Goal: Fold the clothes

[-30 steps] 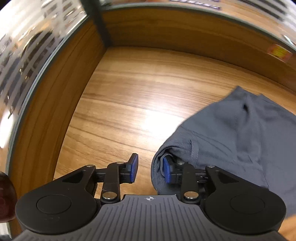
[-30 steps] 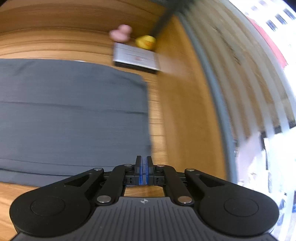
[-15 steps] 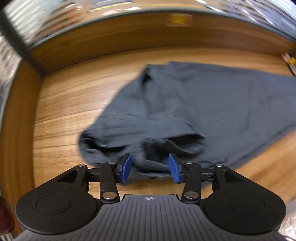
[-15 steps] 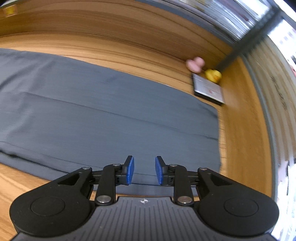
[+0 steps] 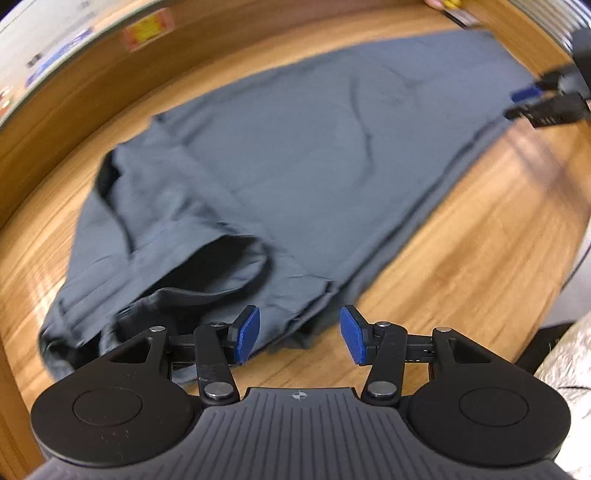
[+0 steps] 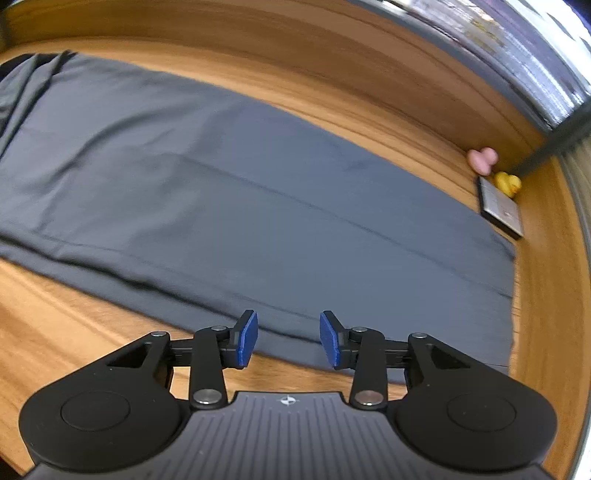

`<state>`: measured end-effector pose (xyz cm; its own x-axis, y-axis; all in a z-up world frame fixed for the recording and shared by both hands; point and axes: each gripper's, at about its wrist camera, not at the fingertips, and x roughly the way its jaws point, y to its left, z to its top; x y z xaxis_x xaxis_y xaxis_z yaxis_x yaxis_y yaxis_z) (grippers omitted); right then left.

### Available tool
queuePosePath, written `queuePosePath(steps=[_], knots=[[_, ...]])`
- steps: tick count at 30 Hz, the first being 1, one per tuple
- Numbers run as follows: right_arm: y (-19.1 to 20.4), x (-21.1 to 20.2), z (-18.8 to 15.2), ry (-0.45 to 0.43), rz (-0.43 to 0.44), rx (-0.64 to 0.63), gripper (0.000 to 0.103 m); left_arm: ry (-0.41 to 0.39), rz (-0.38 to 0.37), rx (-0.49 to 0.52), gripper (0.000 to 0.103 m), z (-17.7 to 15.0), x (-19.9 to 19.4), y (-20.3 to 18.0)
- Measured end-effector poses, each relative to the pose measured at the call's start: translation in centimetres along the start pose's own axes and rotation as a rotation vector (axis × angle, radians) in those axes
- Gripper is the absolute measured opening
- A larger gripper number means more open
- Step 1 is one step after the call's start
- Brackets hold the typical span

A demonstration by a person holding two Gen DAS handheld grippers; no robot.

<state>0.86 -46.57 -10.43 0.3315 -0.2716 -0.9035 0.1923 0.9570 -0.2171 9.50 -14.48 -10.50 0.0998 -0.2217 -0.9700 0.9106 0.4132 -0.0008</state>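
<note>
A: Which step is this?

B: Between folds, I'd judge. The grey trousers (image 6: 258, 206) lie lengthwise on the wooden table (image 6: 74, 332), legs stacked flat, the waist end bunched at the near left in the left wrist view. Neither tool has hold of them.

A: And the jaws?

B: The left gripper (image 5: 299, 332) stands parted over the near hem of the waist (image 5: 207, 280), only loose cloth below the gap, the pads pressing nothing. The right gripper (image 6: 288, 338) is opening over the near edge of the leg, cloth beneath it, not pinched.

A: What does the next move call for?

B: Probably each one coming down on its near edge, closing on all layers together, then carrying one end over the other. The rumpled waist may want smoothing first.

A: Anything readable?

B: A yellow-and-red sticker (image 5: 147, 27) on the far rim, too blurred to read. The flat grey device (image 6: 500, 208) by the yellow duck (image 6: 509, 183) shows no legible text either
</note>
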Motion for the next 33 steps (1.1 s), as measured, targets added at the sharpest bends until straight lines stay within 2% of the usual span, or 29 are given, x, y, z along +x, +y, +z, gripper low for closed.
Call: queuePosePath(steps=[4, 5, 7, 8, 9, 12, 15, 21, 24, 26, 29, 31, 33], knots=[[1.4, -0.2, -0.1, -0.003, 0.026, -0.017, 0.044, 0.028, 0.046, 0.045, 0.051, 0.6, 2.1, -0.6], [1.7, -0.3, -0.2, -0.004, 0.031, -0.021, 0.044, 0.037, 0.057, 0.055, 0.047, 0.6, 2.6, -0.7], [2.2, -0.5, -0.3, -0.007, 0.037, -0.025, 0.044, 0.049, 0.073, 0.067, 0.021, 0.6, 3.7, -0.6], [2.4, -0.6, -0.2, -0.009, 0.039, -0.027, 0.045, 0.049, 0.08, 0.065, 0.013, 0.6, 4.0, -0.4], [2.6, -0.7, -0.2, -0.011, 0.04, -0.03, 0.045, 0.045, 0.097, 0.061, 0.009, 0.6, 4.1, -0.3], [3.1, -1.0, -0.2, -0.017, 0.044, -0.038, 0.045, -0.018, 0.141, 0.033, 0.008, 0.8, 2.9, 0.4], [3.3, -1.3, -0.1, -0.024, 0.047, -0.042, 0.046, -0.106, 0.189, -0.052, 0.008, 1.7, 0.0, 2.5], [3.9, -1.3, 0.7, -0.038, 0.06, -0.042, 0.046, -0.223, 0.28, -0.22, 0.008, 4.1, -4.6, 8.8], [4.7, -1.1, 1.3, -0.044, 0.071, -0.053, 0.046, -0.267, 0.363, -0.29, 0.008, 5.1, -6.0, 12.5], [5.4, -1.0, 1.8, -0.051, 0.08, -0.06, 0.046, -0.28, 0.404, -0.328, 0.008, 5.4, -6.3, 14.2], [6.3, -1.0, 2.5, -0.06, 0.098, -0.068, 0.046, -0.279, 0.493, -0.436, 0.008, 5.7, -6.1, 18.7], [7.0, -1.0, 2.8, -0.065, 0.113, -0.074, 0.047, -0.252, 0.516, -0.5, 0.009, 5.5, -5.4, 21.4], [8.0, -1.0, 3.3, -0.072, 0.136, -0.085, 0.049, -0.221, 0.505, -0.554, 0.011, 5.0, -4.7, 23.6]])
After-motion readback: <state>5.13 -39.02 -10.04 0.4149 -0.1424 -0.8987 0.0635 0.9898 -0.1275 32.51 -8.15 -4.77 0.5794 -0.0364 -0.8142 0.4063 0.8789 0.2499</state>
